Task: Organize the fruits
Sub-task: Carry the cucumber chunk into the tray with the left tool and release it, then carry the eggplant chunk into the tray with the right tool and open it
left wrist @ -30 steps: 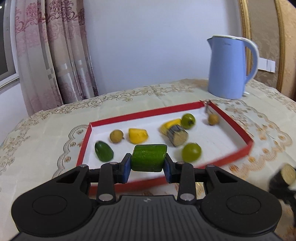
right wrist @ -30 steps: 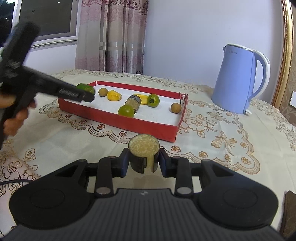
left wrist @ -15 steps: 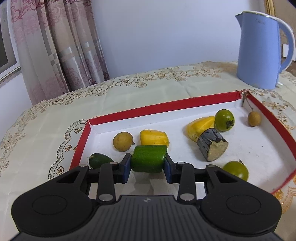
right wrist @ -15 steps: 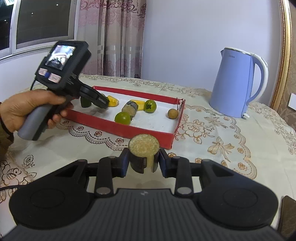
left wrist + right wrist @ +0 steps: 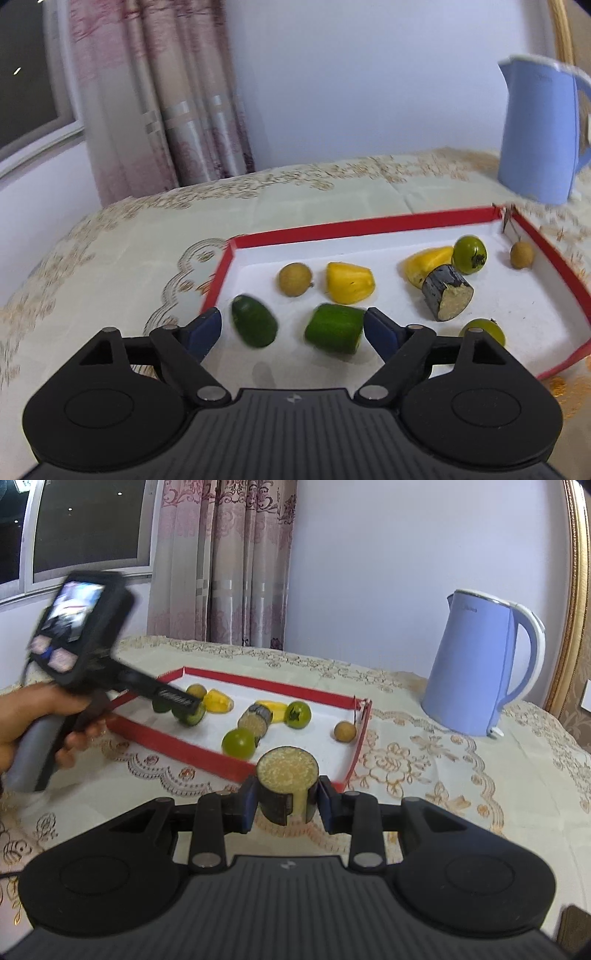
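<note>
The red tray point(image 5: 406, 220) with a white floor holds several fruit pieces. My left gripper point(image 5: 293, 330) is open over its near left corner. The cut green cucumber piece point(image 5: 334, 328) lies in the tray by the right fingertip, a darker cucumber end point(image 5: 254, 320) beside it. Yellow pieces point(image 5: 349, 282), longans point(image 5: 294, 278), green round fruits point(image 5: 470, 254) and a dark eggplant chunk point(image 5: 447, 297) lie further in. My right gripper point(image 5: 287, 801) is shut on another eggplant chunk point(image 5: 287, 779), held above the cloth just before the tray's near wall point(image 5: 207, 755).
A blue electric kettle point(image 5: 480, 668) stands on the tablecloth right of the tray. The left hand-held gripper's body point(image 5: 81, 635) and hand show at the left of the right wrist view. Curtains and a window are behind the table.
My left gripper has opened and let the cucumber piece drop into the tray. My right gripper has moved closer to the tray with the eggplant chunk still held.
</note>
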A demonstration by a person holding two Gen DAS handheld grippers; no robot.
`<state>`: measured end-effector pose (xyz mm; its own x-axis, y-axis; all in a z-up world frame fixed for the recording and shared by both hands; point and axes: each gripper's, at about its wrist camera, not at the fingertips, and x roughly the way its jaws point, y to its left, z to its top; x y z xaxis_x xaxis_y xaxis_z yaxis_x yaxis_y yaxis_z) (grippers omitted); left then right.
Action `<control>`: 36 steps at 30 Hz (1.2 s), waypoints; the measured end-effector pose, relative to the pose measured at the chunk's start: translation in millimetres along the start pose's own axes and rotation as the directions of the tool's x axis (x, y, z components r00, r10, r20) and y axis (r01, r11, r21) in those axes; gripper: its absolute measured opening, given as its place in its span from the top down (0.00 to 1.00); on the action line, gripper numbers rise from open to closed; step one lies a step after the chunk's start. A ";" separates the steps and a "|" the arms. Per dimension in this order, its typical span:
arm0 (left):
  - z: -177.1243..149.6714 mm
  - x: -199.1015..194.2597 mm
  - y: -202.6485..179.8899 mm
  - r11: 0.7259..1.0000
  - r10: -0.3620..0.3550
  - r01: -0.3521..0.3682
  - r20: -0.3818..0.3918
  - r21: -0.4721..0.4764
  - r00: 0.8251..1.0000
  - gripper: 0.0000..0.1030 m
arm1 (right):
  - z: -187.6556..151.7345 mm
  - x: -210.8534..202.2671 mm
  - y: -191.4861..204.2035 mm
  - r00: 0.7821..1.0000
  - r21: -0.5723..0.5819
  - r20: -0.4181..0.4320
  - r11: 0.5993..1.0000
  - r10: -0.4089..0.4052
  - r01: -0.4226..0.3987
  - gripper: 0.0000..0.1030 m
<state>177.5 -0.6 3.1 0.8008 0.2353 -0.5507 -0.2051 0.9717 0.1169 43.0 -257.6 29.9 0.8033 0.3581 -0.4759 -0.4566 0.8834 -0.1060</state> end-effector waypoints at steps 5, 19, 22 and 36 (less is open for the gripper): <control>-11.2 -19.3 23.3 0.991 -0.019 0.025 0.053 -0.131 0.998 0.17 | 17.6 21.6 -11.2 1.000 0.024 -0.003 1.000 0.019 -0.019 0.69; -19.1 -15.4 72.4 0.944 0.137 -0.101 0.096 -0.314 0.986 0.03 | 60.5 99.1 -32.2 0.999 0.124 0.027 0.992 -0.027 0.024 0.69; -19.9 -14.8 69.7 0.947 0.109 -0.078 0.082 -0.311 0.991 0.03 | 52.0 108.7 -33.6 1.000 0.126 0.012 0.992 -0.018 0.017 0.69; -21.1 -20.7 43.3 0.979 0.093 -0.073 0.098 -0.189 0.991 0.00 | 36.4 132.1 -40.7 0.998 0.173 -0.056 0.985 -0.010 0.020 0.69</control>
<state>140.1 36.2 2.1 0.8297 0.3256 -0.4534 -0.3659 0.9307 -0.0011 181.7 -235.3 3.1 0.7852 0.3317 -0.5229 -0.3676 0.9292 0.0375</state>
